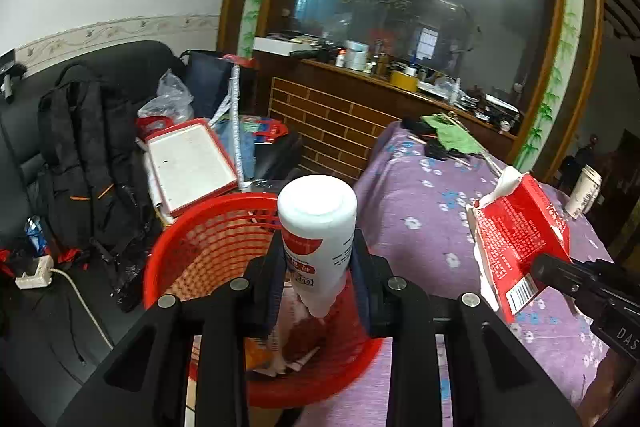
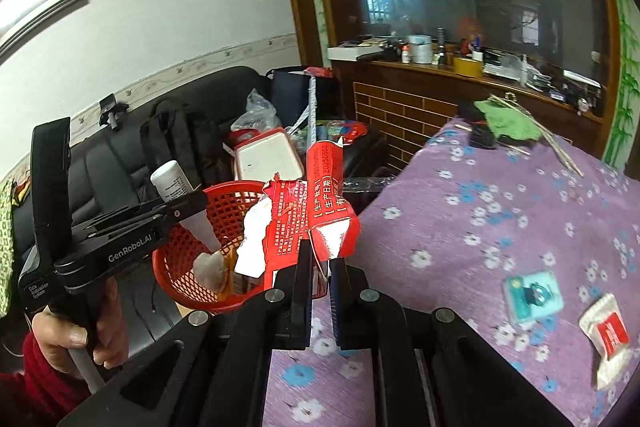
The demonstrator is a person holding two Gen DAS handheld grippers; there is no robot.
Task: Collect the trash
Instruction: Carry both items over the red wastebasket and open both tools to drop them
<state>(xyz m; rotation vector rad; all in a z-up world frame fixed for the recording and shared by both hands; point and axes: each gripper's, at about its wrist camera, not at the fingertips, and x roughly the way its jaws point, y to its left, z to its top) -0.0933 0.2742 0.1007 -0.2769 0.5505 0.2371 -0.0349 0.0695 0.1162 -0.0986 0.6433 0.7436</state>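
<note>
Two pieces of trash in hand, both near the red basket (image 1: 192, 247); one per gripper.

Item 1: white bottle (image 1: 318, 227), clenched in the left gripper (image 1: 318, 267); long axis steeply tilted, flat base toward upper centre of the left wrist frame, tapered end pointing down into the basket; it hangs directly over the basket's opening, where scraps already lie.

Item 2: torn red carton (image 2: 320, 223), pinched at its lower edge by the right gripper (image 2: 320, 267); long axis rising toward upper centre of the right wrist frame; it stands over the purple flowered counter (image 2: 500, 195), the basket just to its left in frame.

Judgement: the left hand is nearer; the bottle needs only letting go, the carton a shift leftward first.

Remaining on the counter: teal packet (image 2: 532, 293) and white-and-red packet (image 2: 606, 339), lower right of frame.
</note>
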